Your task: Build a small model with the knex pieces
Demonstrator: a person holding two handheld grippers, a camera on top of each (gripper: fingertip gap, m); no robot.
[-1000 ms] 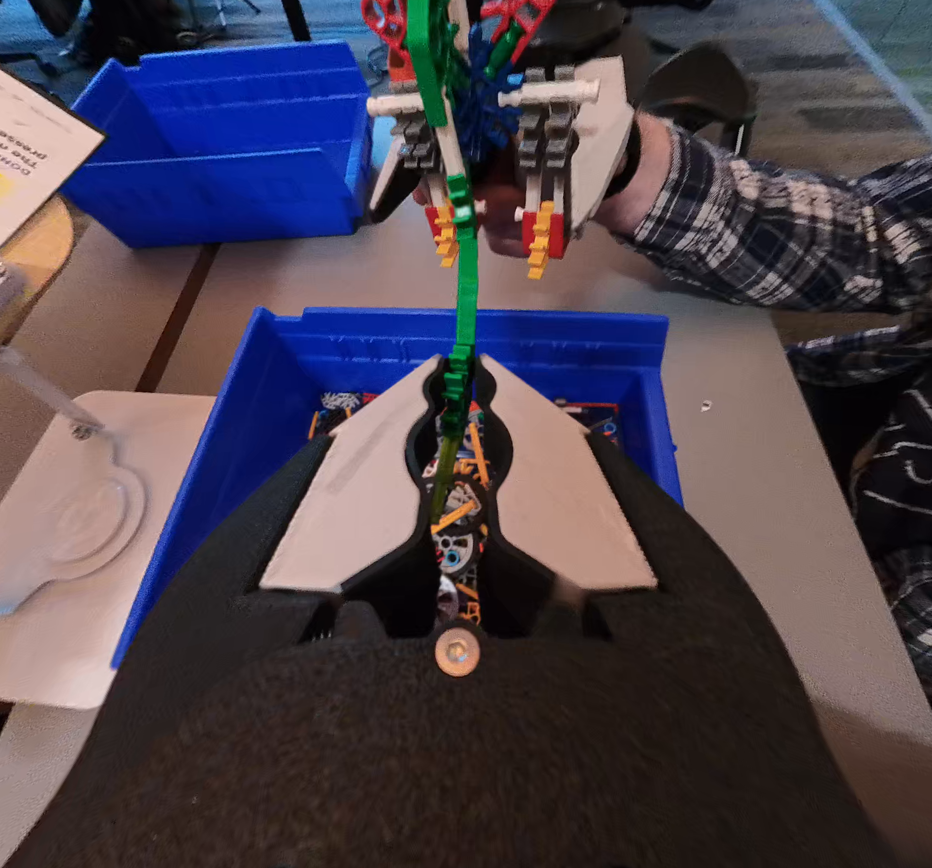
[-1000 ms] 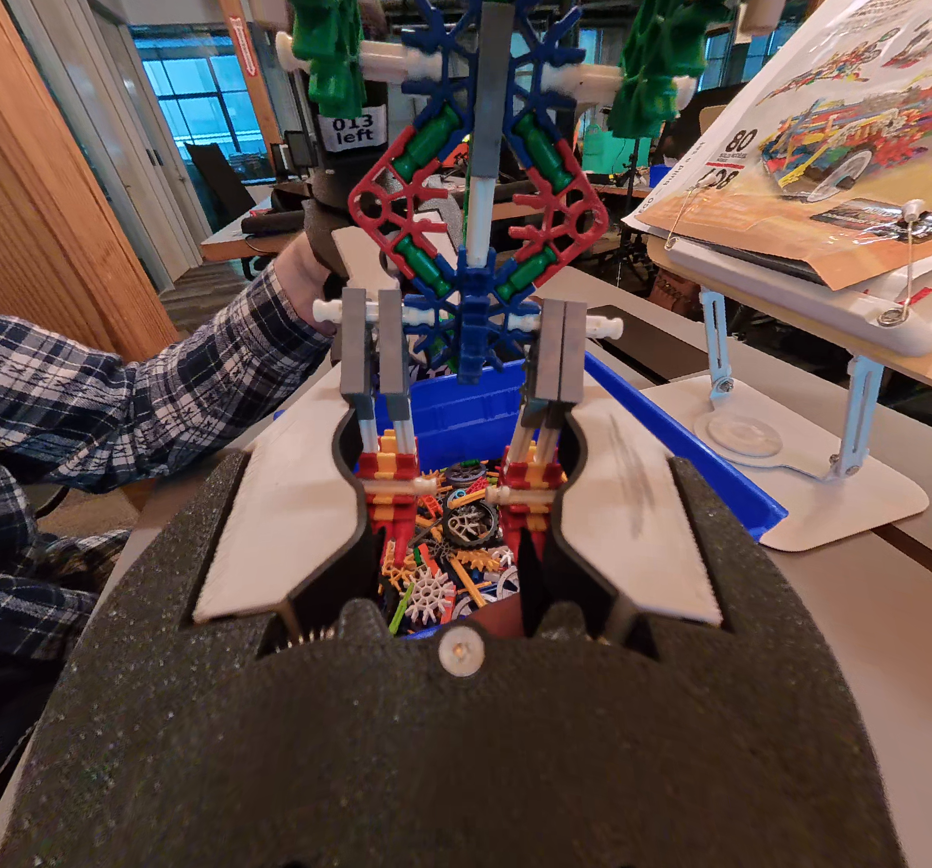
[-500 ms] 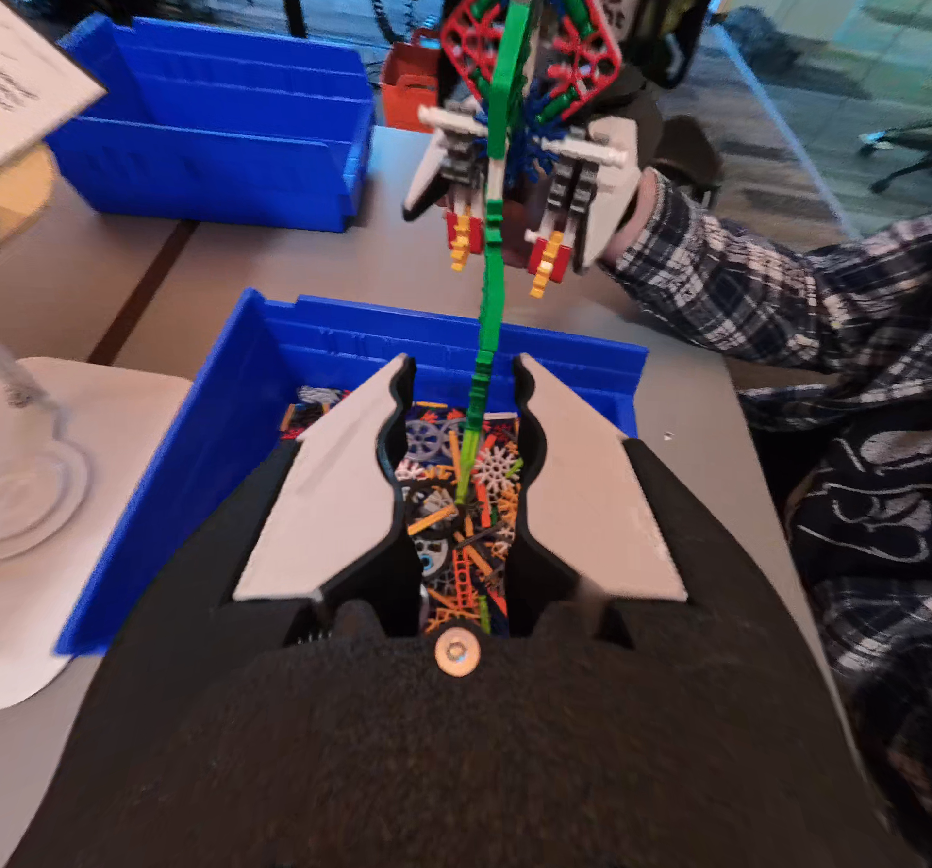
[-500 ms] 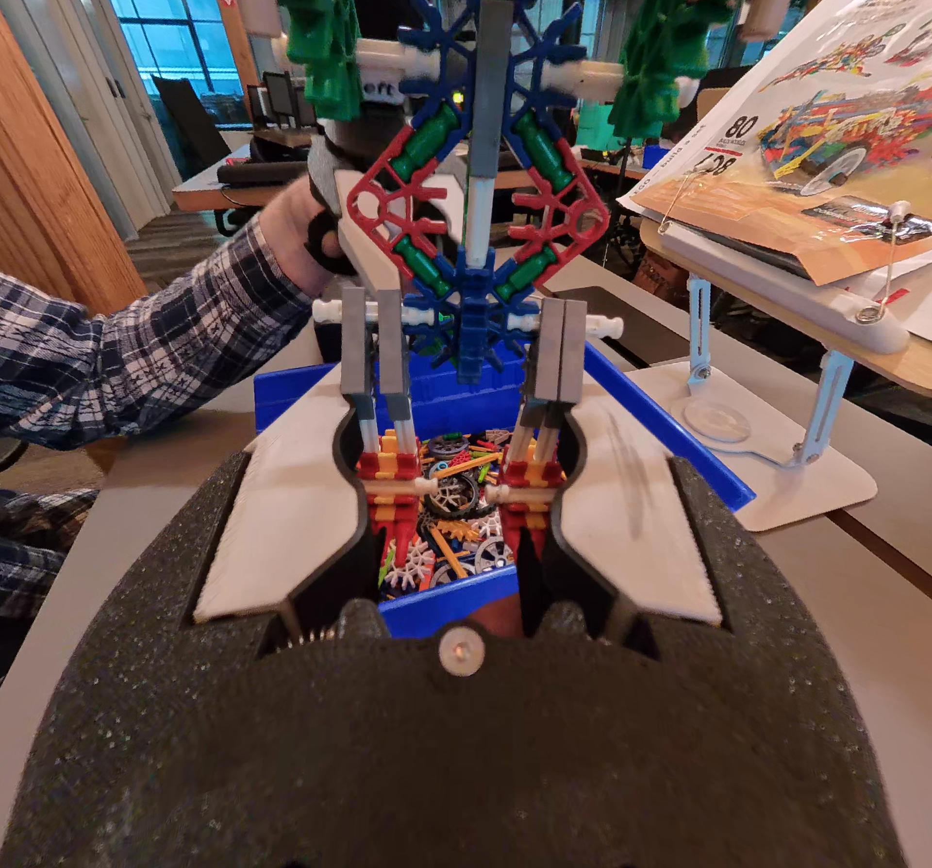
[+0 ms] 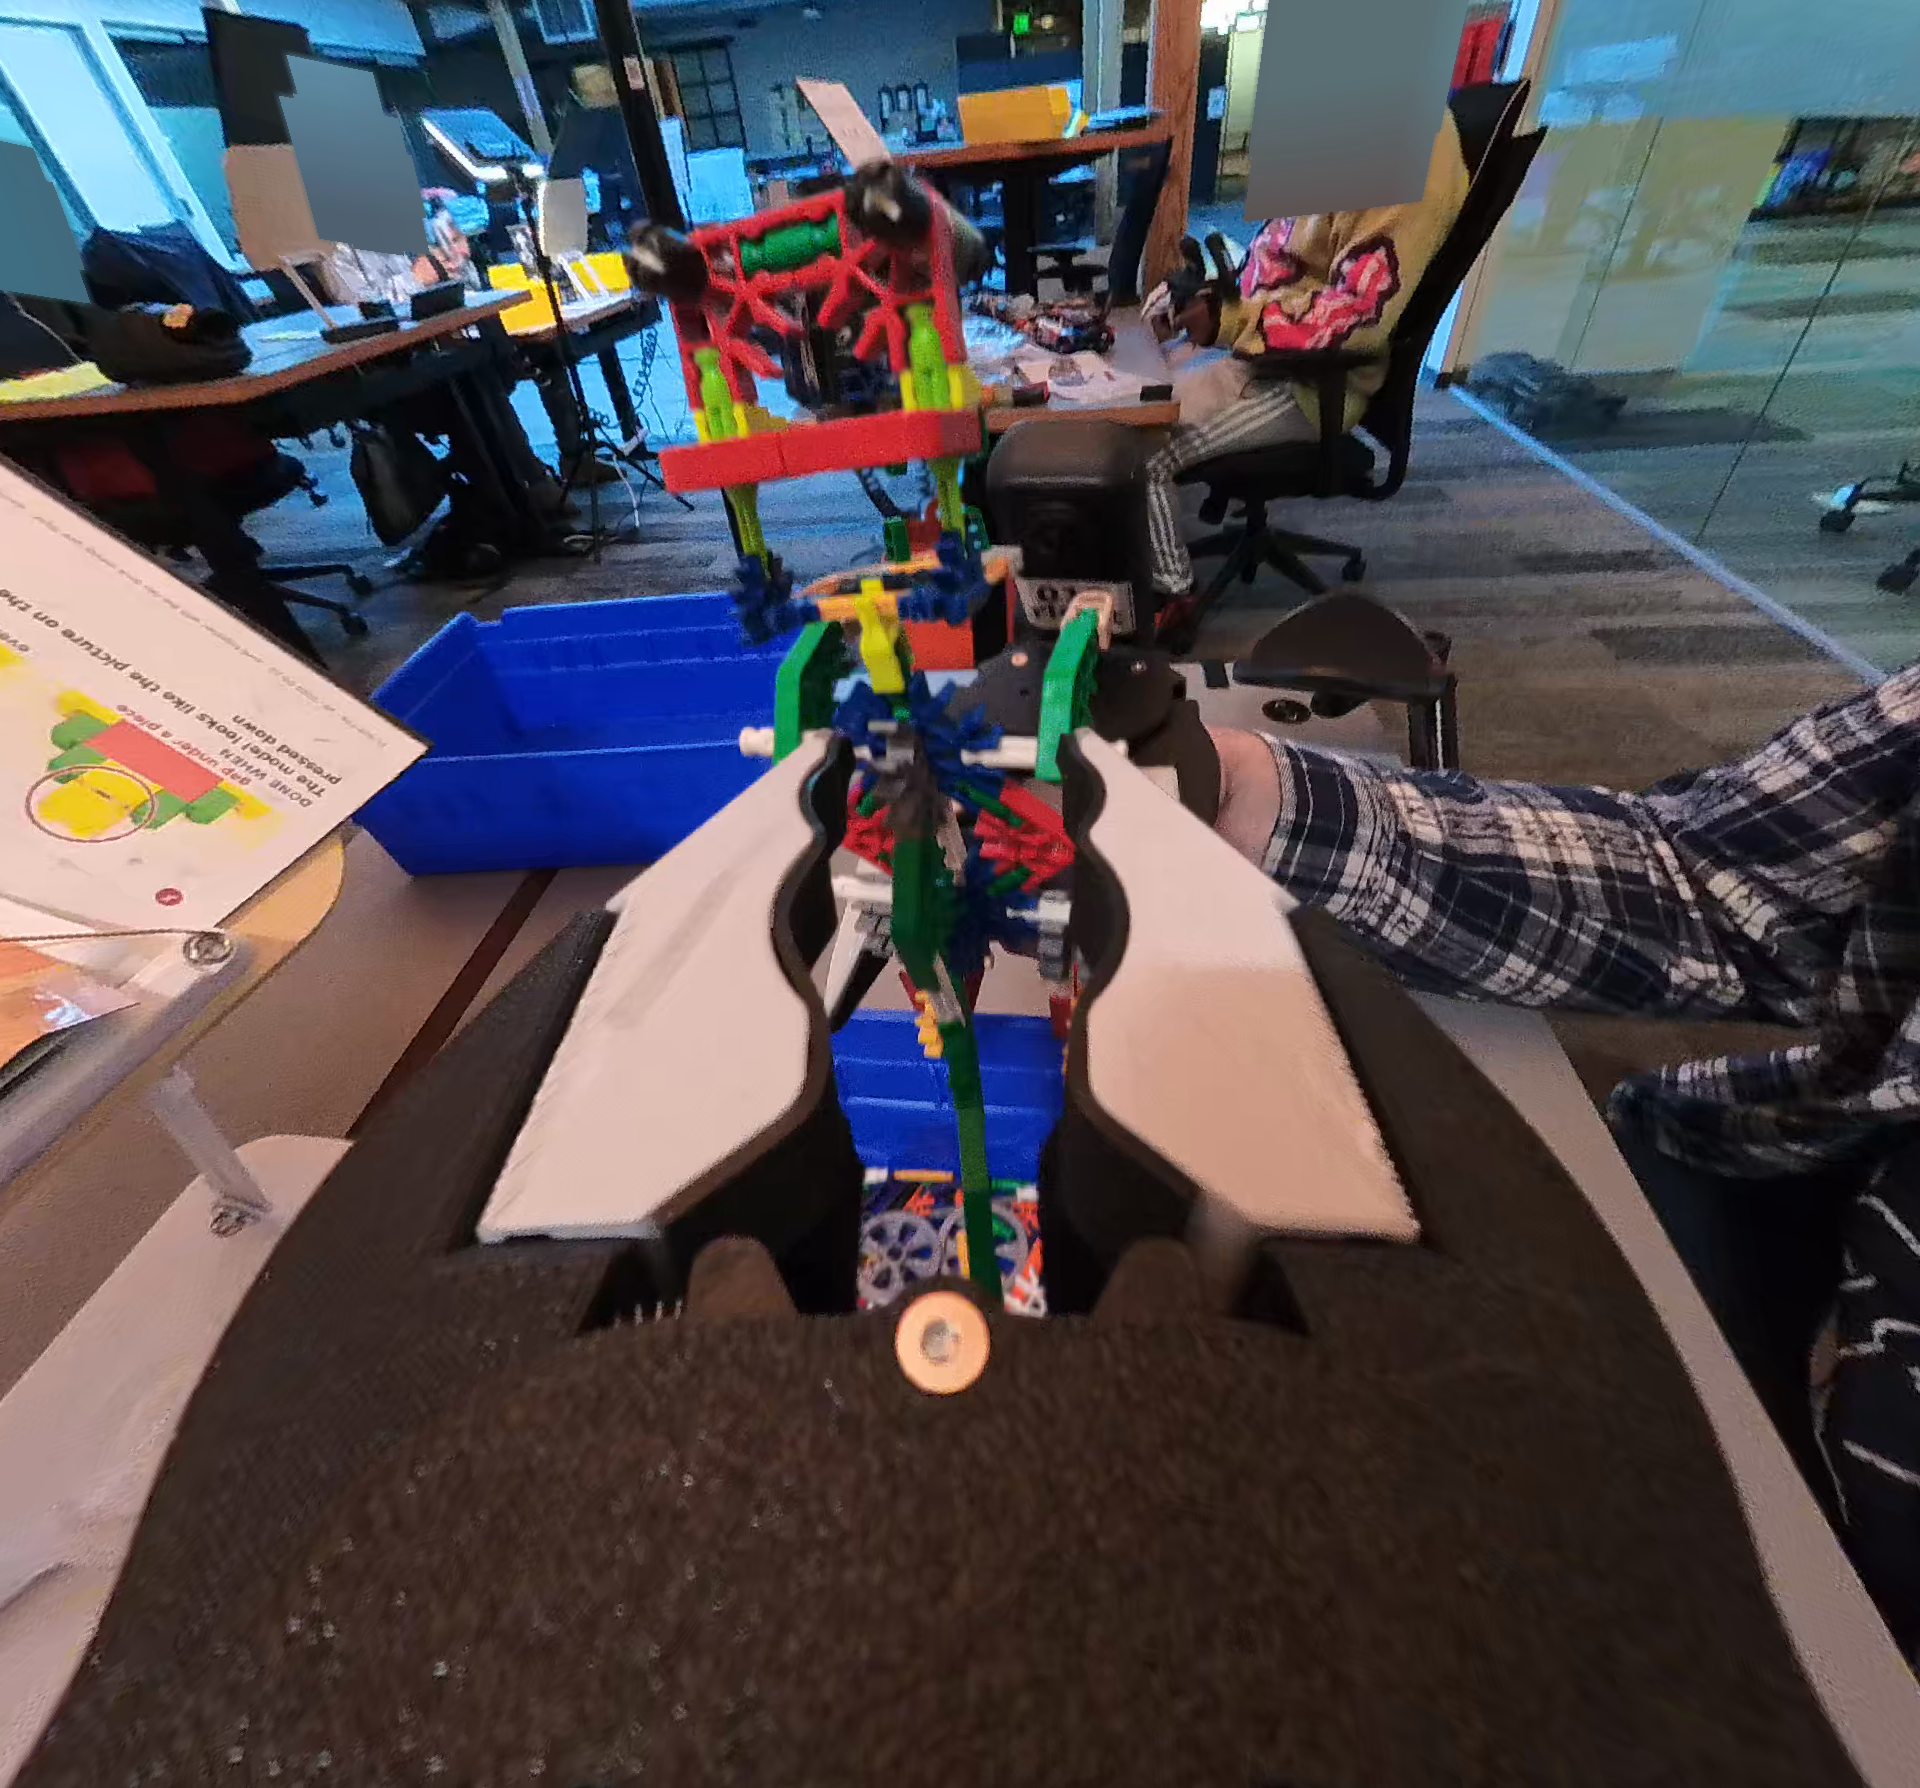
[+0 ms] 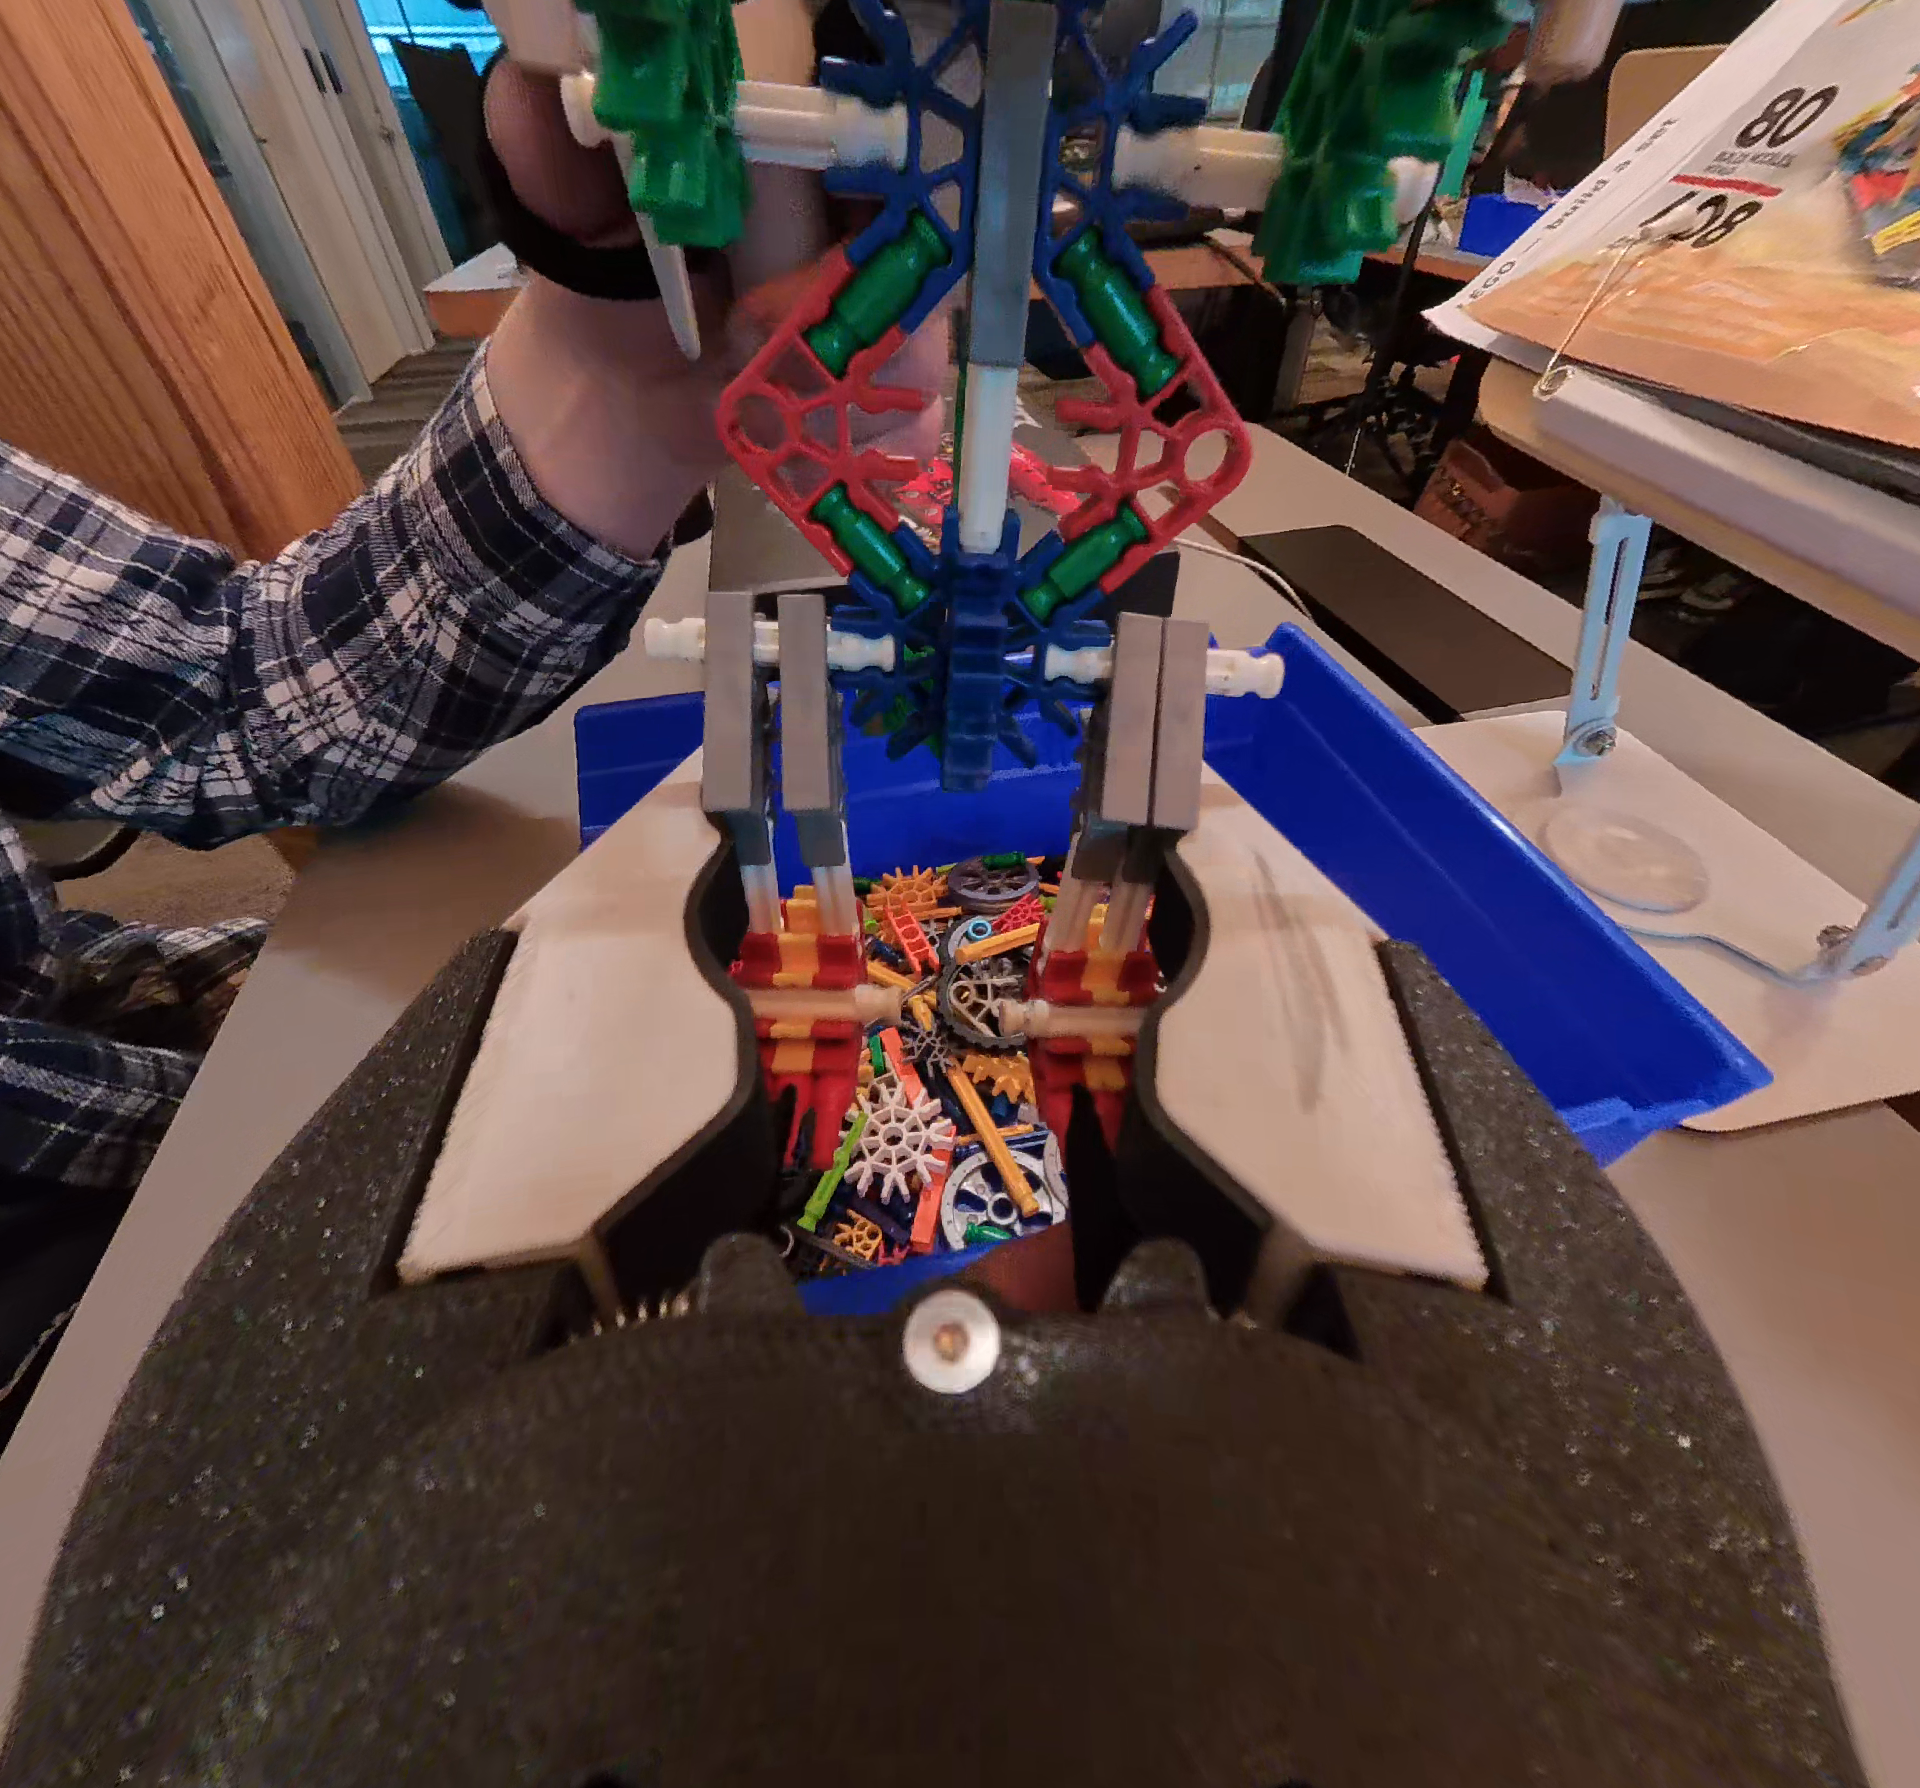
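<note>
My right gripper (image 6: 945, 907) is shut on the two red and yellow legs of a toy model (image 6: 977, 450) built from rods and connectors. It holds the model upright above a blue bin (image 6: 1455, 907) of loose pieces. The model has a red and blue diamond frame and two green wheels. My left gripper (image 5: 951, 762) is open, with its tips on either side of the model's (image 5: 925, 751) blue hub, just below the green wheels. A green strip (image 5: 966, 1115) hangs from the model down between the left fingers, untouched. One left finger (image 6: 665, 284) shows behind the model.
A second blue bin (image 5: 582, 730) stands farther back on the table. An instruction sheet on a white stand (image 5: 156, 699) is at the left; it also shows in the right wrist view (image 6: 1714, 211). Plaid sleeves (image 5: 1558, 886) reach in. A person sits on a chair (image 5: 1299, 336) behind. My right fingertips sit around 10 centimetres from my left ones.
My left gripper let go of the green strip, opened wide, and rose and tilted up to the model's blue hub. The right gripper kept its hold on the legs.
</note>
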